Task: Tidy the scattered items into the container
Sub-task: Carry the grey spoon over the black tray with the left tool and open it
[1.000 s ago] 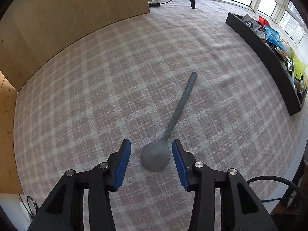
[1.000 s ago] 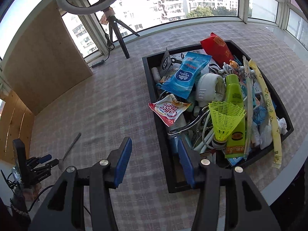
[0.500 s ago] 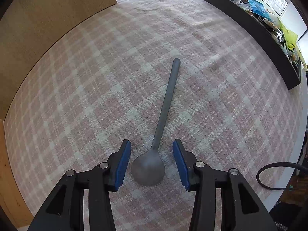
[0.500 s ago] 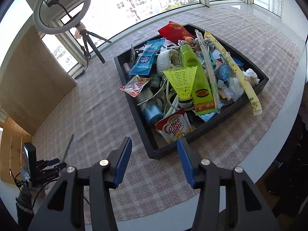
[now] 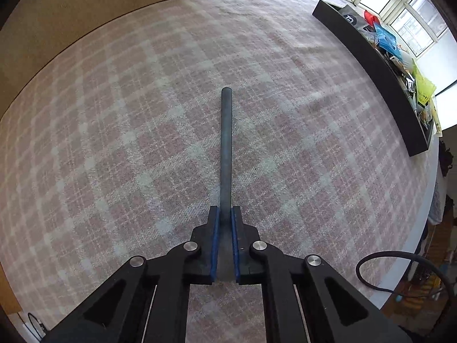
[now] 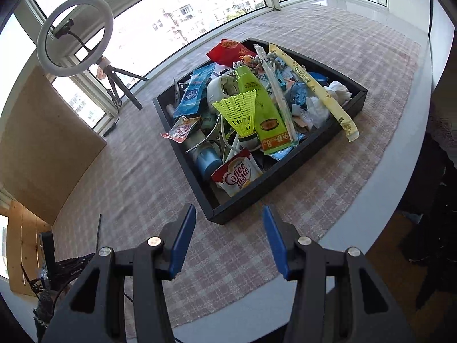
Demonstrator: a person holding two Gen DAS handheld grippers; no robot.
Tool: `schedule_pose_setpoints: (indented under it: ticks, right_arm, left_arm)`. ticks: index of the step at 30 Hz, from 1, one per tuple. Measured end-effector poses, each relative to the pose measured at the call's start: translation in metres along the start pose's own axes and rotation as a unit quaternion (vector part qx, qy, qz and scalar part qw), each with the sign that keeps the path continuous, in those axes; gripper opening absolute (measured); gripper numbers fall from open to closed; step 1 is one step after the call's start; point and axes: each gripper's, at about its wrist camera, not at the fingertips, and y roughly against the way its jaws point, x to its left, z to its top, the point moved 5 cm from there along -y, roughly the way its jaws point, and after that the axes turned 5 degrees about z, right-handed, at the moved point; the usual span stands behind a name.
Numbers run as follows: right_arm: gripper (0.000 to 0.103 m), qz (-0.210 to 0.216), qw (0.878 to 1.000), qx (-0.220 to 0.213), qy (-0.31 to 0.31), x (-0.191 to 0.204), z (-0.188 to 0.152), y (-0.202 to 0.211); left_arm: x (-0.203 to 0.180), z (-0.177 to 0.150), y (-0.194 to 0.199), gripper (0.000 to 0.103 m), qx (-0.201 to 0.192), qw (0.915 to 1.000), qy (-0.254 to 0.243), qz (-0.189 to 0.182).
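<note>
The spoon [image 5: 226, 148] shows only its handle; the bowl end is hidden between the closing pads of the left tongs [image 5: 225, 214]. The black tray [image 5: 371, 65] is seen edge-on, its contents mostly masked by its wall. In the right wrist view the spoon is a thin sliver, too small to make out.

A pink-and-white plaid cloth [image 6: 328, 188] covers the white worktop [image 6: 394, 154]. Wraparound windows [image 6: 182, 11] admit strong daylight, with apartment blocks visible outside. A ring light [image 6: 74, 35] on a tripod stands at the far edge, beside a brown board [image 6: 42, 140] set upright.
</note>
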Motion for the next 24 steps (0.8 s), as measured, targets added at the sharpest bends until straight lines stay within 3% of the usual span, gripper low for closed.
schedule_pose_setpoints:
  ticks: [7,13,24]
  right_arm:
    - [0.049,0.002,1.0,-0.006,0.002,0.007,-0.003,0.005]
    - [0.049,-0.003,1.0,-0.013,0.005,0.009,-0.005,0.012]
    - [0.049,-0.027,0.999,-0.026,0.013,-0.017,0.007,0.033]
  left_arm:
    - [0.007,-0.008,0.02,0.007,-0.027,0.9993,0.026,0.006]
    - [-0.008,0.009,0.049,0.007,-0.063,0.9978,0.019,-0.002]
    - [-0.083,0.055,0.087,0.007,-0.106,0.9937,-0.029,-0.022]
